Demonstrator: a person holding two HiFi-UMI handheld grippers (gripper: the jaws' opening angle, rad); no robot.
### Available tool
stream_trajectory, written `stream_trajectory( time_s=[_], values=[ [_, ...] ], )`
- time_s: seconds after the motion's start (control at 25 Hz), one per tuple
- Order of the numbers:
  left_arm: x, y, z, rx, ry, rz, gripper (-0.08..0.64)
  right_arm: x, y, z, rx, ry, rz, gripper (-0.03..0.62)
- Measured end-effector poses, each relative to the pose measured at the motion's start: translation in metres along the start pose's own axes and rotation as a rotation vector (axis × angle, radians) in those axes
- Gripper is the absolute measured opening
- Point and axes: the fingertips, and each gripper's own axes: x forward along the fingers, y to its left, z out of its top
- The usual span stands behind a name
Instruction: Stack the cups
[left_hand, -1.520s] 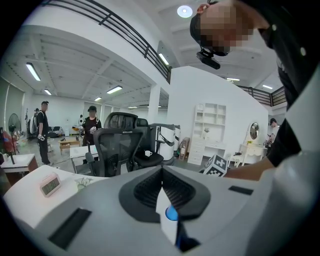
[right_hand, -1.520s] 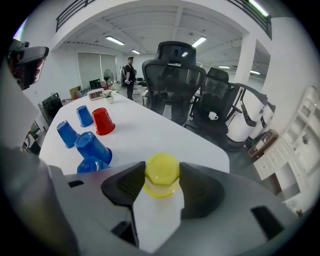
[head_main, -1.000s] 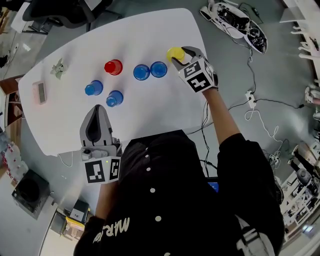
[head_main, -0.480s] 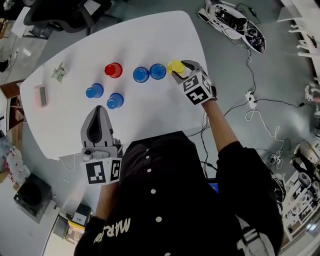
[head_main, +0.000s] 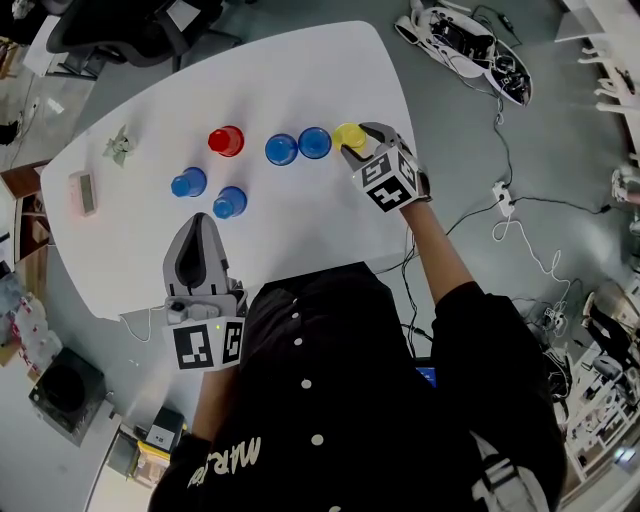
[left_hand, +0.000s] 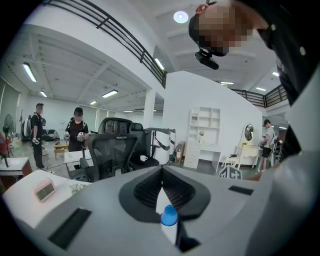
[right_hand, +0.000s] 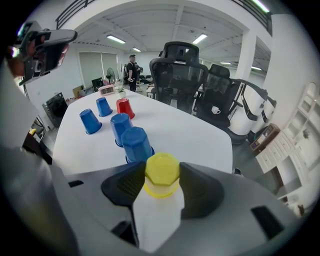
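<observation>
Yellow cup (head_main: 348, 133): now closer to the blue cup (head_main: 315, 143)
Right tool (head_main: 354, 139): pinching yellow cup
Left tool (head_main: 200, 220): pressed together, stayed put

The person wears a black long-sleeved shirt (head_main: 340, 420) with small white buttons (head_main: 303, 380) down the front and white lettering (head_main: 230, 455) near the hem. The left gripper (head_main: 199, 222) and right gripper (head_main: 362, 138) have smooth grey shells and black ribbed pads (left_hand: 145, 190). Each carries a black-and-white marker cube (head_main: 205, 345).

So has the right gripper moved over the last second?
Yes. Right gripper, fingers on the yellow cup, came down the head view toward the person, ending beside the nearest blue cup, which stayed put.
</observation>
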Motion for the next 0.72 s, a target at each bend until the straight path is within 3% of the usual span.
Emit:
stream_trajectory(
  time_s=[0.52,0.72],
  values=[
    [-0.0055,-0.0003,-0.0019,-0.001,0.002,-0.002,0.011,0.0006,0.0019,-0.0002,0.028,-0.022,-0.013,0.222],
    [-0.0098,-0.0005,-0.0017,-0.004,-0.002,-0.004,0.011,-0.0073,0.0011,0.0028,0.068,-0.049,-0.016,0.282]
  ],
)
